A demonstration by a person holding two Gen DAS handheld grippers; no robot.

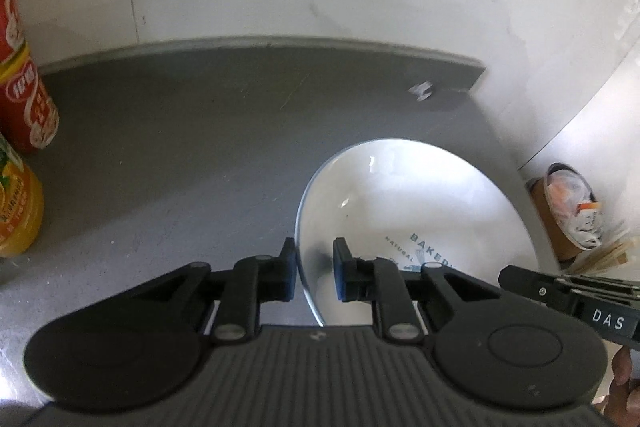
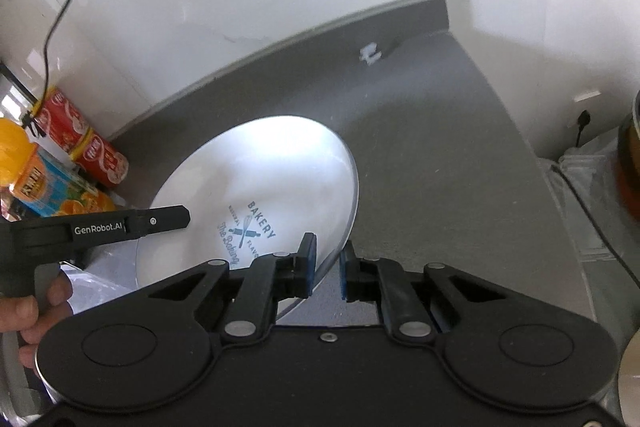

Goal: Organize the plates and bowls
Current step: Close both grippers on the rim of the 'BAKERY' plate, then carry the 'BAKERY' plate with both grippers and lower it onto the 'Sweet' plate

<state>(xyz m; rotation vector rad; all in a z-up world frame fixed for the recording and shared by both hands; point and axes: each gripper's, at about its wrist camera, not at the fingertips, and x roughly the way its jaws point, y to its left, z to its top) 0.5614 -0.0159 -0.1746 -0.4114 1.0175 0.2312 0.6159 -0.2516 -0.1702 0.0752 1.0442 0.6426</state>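
A white plate (image 1: 400,195) printed "Bakery" in blue is held over the grey counter (image 1: 180,147), close to its back right corner. My left gripper (image 1: 315,267) is shut on the plate's left rim, one finger outside and one inside. In the right wrist view the same plate (image 2: 260,163) tilts, and my right gripper (image 2: 326,265) is shut on its right rim. A hand (image 2: 32,307) holds the left gripper's handle at the left edge.
Red cans (image 1: 28,99) and an orange juice bottle (image 1: 16,211) stand at the counter's left end, also red cans (image 2: 92,147). A white wall backs the counter. A brown cup of rubbish (image 1: 568,211) sits lower right. A black cable (image 2: 60,7) hangs at left.
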